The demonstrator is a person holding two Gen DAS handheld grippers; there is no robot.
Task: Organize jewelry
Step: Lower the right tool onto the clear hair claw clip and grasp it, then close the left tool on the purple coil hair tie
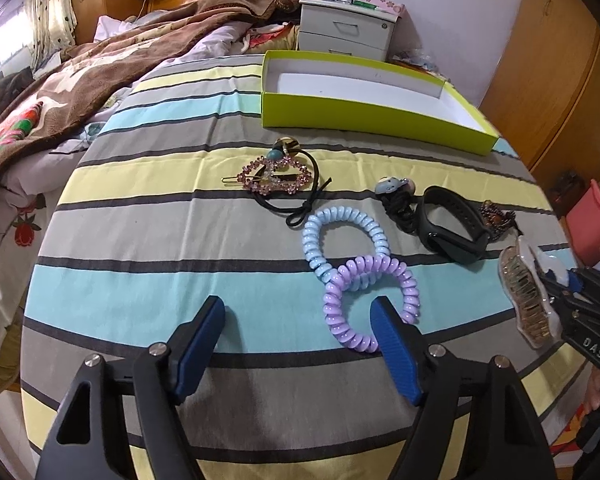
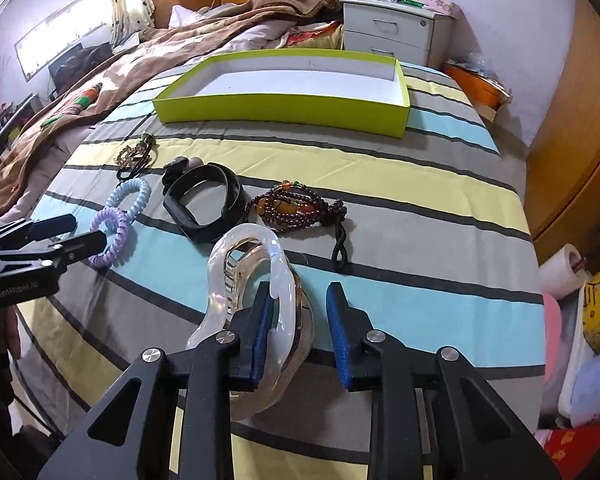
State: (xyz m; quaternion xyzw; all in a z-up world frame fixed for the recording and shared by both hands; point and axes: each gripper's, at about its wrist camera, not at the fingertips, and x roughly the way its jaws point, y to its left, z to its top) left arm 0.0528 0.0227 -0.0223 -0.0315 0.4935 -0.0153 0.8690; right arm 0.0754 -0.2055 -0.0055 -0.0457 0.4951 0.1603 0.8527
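1. The right gripper has its jaws spread; the clear plastic claw hair clip sits against its left pad, not visibly clamped.
2. The left gripper is spread over the purple spiral hair tie.
3. The lime-green cardboard box beyond holds nothing visible; judging by that, sorting has barely begun.

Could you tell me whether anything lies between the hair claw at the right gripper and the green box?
Yes. The black band and bead bracelet lie on the bedspread between the hair claw and the green box; lifting the claw should carry it above them.
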